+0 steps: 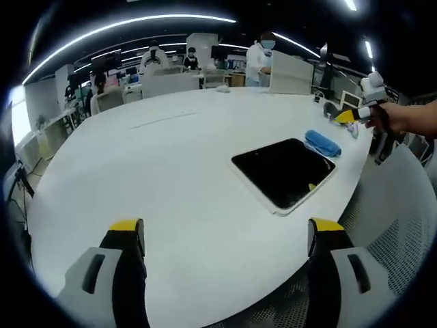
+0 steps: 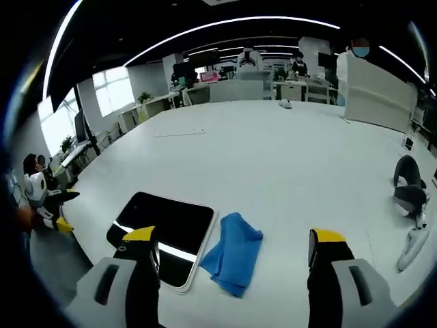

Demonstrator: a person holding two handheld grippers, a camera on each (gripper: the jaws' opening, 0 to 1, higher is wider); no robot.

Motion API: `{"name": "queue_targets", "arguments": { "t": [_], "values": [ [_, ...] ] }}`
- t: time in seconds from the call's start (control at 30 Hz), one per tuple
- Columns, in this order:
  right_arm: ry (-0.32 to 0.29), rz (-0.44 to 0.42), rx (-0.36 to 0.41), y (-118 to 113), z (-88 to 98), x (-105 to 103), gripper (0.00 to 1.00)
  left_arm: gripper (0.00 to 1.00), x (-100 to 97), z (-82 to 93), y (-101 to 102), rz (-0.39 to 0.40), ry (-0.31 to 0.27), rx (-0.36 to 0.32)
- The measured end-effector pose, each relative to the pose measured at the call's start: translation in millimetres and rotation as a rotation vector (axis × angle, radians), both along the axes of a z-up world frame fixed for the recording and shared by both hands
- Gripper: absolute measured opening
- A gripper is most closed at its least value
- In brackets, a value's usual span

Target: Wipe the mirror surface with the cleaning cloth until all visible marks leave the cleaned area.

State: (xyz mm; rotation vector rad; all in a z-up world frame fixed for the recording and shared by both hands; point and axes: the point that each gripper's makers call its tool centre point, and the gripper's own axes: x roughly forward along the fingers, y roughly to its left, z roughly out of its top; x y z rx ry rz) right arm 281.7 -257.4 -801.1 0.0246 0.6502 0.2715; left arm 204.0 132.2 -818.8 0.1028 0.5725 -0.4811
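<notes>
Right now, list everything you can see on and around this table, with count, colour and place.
Mirror: one, dark glass in a white frame, flat near the table edge.
Cloth: one, blue, crumpled on the table beside the mirror.
Table: one, white, large and rounded.
Grey object: one, at the table's far side; cannot tell what it is.
Chair: one, white mesh, at the table edge.
People: several, at desks in the background.
Left tongs: black with yellow tips, open over the table.
Right tongs: same colours, open, above the cloth.
</notes>
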Motion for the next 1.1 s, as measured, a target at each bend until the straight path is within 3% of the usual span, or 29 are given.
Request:
{"name": "queue_targets", "arguments": {
  "t": [0.1, 0.33, 0.43, 0.53, 0.57, 0.73, 0.83, 0.93, 1.1],
  "values": [
    [0.001, -0.033, -0.016, 1, -5.3, 4, 0.74, 0.99, -2.7, -1.0, -1, -0.008, 0.007, 0.011],
    [0.044, -0.026, -0.043, 5, -29.1, 9, 0.71, 0.99, -2.1, -0.4, 1, 0.001, 0.01, 0.024],
    [0.08, -0.06, -0.048, 1, -43.8, 8, 0.59, 0.99, -1.7, -5.3, 4, -0.007, 0.015, 0.026],
    [0.11, -0.063, -0.027, 3, -53.4, 9, 0.59, 0.99, -0.1, -7.1, 7, 0.003, 0.021, 0.026],
    [0.137, -0.053, -0.02, 6, -56.7, 7, 0.55, 0.99, -0.2, -6.6, 6, 0.002, 0.021, 0.024],
    [0.159, -0.025, -0.044, 12, -63.4, 10, 0.38, 0.99, -3.1, -6.9, 3, -0.006, 0.029, 0.03],
    [0.169, -0.059, -0.05, 8, -66.0, 14, 0.21, 0.98, -3.3, -6.5, 3, -0.006, 0.029, 0.027],
    [0.172, -0.062, -0.037, 11, -67.8, 15, 0.26, 0.99, -2.8, -6.1, 4, -0.003, 0.025, 0.034],
    [0.205, -0.042, -0.057, 15, -76.3, 10, 0.15, 0.98, -2.7, -7.1, 5, -0.009, 0.03, 0.039]
  ]
}}
